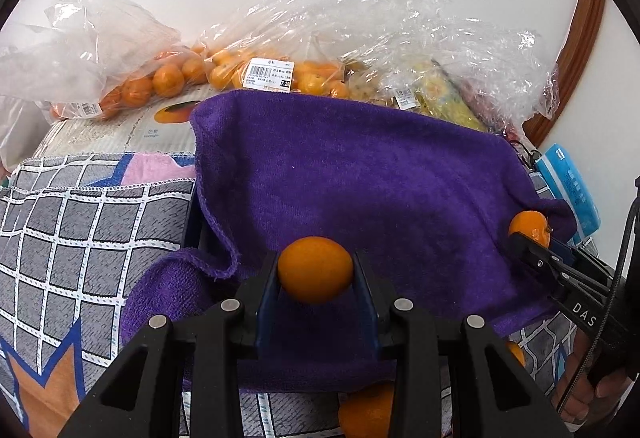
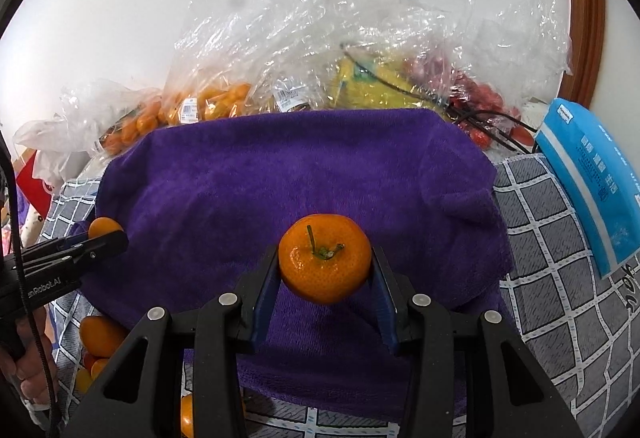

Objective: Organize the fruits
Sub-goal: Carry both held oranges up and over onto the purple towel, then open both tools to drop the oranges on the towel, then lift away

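Mandarins, one per gripper, both held over the purple towel (image 1: 360, 174).

Far left: grey grid-pattern cloth (image 1: 80, 222) covers the surface under the towel. Behind it, a clear bag of small oranges (image 1: 160, 78) lies on a printed fruit box (image 1: 132, 126), against the white wall.

Left gripper (image 1: 315, 274): blue pads pinch a smooth mandarin (image 1: 315, 269) from both sides, fruit clear of the towel. No stem visible from this side.

Below the left gripper, loose oranges (image 1: 368, 412) sit on the grid cloth at the towel's near edge; the gripper body partly hides them, so the count is unclear.

Right gripper (image 2: 325, 266): jaws clamped on a stemmed mandarin (image 2: 325, 258), green stem facing the camera. In the left wrist view the same fruit shows at the towel's right edge.

Behind the towel, centre to right: crumpled clear plastic bags (image 2: 320, 38), one with a yellow package (image 2: 372, 86), then small red fruit (image 2: 484, 98), probably cherry tomatoes, but too blurred to confirm.

Far right: blue packet (image 2: 592, 178) lies on the grid cloth, just beside the towel's right edge.
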Demonstrator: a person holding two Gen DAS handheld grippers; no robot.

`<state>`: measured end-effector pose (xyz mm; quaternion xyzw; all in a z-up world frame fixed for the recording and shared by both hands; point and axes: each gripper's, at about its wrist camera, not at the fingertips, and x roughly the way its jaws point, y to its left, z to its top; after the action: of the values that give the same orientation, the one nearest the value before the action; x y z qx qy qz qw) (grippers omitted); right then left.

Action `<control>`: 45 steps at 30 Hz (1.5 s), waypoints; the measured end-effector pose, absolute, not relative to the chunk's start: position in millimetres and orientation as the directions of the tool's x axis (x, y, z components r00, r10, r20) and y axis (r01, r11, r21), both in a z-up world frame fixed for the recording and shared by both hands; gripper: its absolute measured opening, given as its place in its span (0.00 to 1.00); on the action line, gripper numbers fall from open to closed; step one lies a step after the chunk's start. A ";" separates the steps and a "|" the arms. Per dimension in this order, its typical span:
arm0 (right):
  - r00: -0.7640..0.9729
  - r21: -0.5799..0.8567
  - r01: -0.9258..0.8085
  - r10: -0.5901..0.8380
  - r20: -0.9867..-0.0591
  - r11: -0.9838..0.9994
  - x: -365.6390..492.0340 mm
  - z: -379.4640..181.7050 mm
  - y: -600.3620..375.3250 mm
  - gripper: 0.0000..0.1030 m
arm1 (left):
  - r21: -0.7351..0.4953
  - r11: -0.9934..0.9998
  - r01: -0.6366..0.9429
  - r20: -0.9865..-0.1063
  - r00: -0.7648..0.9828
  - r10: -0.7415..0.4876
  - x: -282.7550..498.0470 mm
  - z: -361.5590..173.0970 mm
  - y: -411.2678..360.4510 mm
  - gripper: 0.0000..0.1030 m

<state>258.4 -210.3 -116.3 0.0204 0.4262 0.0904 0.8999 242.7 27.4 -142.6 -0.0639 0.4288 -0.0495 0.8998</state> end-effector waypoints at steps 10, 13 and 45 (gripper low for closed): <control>0.605 0.106 -0.147 0.175 -0.777 0.983 260.4 -120.8 -208.0 0.43 | -0.163 0.986 0.040 -0.775 0.613 -0.153 243.1 -143.9 26.3 0.33; 0.627 0.099 -0.148 0.170 -0.761 0.984 257.4 -115.7 -208.3 0.44 | -0.162 0.986 0.039 -0.774 0.614 -0.151 243.0 -143.7 25.9 0.33; 0.736 -0.049 -0.055 0.008 -0.676 0.997 160.4 -24.5 -176.7 0.86 | -0.177 0.984 0.026 -0.622 0.771 -0.133 136.9 -58.5 46.6 0.54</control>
<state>160.4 -176.7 -24.5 -0.0328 0.3626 0.0168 0.9312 136.9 46.6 -58.5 -0.0795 0.3354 -0.0423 0.9378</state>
